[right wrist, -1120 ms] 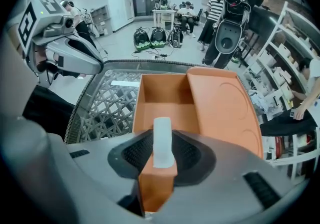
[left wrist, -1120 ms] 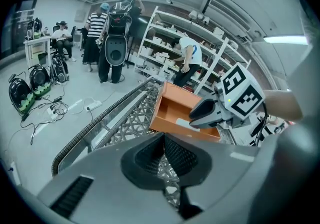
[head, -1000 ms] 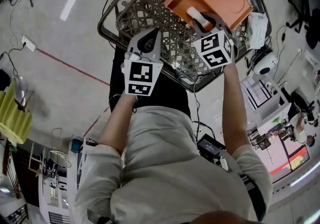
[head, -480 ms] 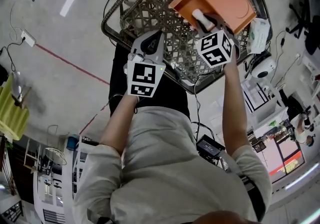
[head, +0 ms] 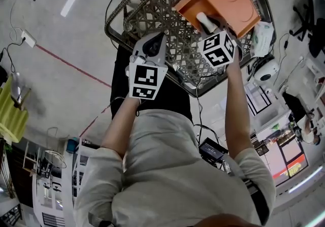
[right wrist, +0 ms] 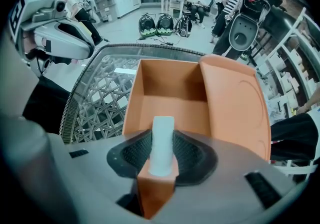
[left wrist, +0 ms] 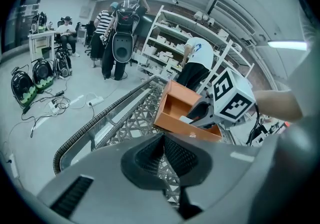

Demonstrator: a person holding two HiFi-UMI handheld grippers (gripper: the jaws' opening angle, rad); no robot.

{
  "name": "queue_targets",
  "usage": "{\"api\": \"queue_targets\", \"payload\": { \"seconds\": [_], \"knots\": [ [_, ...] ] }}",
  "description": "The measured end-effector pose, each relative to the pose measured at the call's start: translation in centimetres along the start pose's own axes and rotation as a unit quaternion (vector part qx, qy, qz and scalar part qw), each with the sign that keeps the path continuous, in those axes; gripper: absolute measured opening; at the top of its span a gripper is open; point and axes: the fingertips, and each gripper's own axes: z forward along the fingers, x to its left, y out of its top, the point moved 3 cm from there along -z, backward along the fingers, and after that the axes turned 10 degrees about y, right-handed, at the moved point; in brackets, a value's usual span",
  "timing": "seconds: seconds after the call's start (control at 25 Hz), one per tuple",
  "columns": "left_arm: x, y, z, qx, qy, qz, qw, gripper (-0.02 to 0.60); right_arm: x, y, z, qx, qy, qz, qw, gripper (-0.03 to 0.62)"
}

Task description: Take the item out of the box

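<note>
Now the right gripper [right wrist: 162,155] points down into the open orange box [right wrist: 167,82]. A white tube [right wrist: 162,130] stands upright between its jaws. The jaws have just been opening. The dark ribbed pads [right wrist: 136,152] sit just beside the tube on both sides, and it is hard to say whether they touch it, but they do not look to be squeezing it. A strip of the box's near wall also shows between the jaws, under the tube. The tube is inside the box, at its near edge, and the rest of the box floor is bare. The lid [right wrist: 232,102] is folded back on the right in the right gripper view.

The box sits in a wire basket [head: 152,10] with a lattice bottom and a thick rim, toward the basket's far right in the head view. The left gripper [left wrist: 164,154] hangs over the near part of the basket, well apart from the box and angled downward. Its jaws are pressed together with nothing between them.

Beyond the basket, the left gripper view shows a grey floor [left wrist: 55,118], white shelves [left wrist: 172,47] and several people standing.
</note>
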Motion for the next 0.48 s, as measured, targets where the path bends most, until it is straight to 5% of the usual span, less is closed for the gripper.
{"api": "queue_targets", "payload": {
  "seconds": [0.48],
  "knots": [
    [0.0,1.3,-0.5,-0.007,-0.006,0.018,0.9998,0.011,0.3,0.1,-0.8,-0.007,-0.008,0.014,1.000,0.125]
  ]
}}
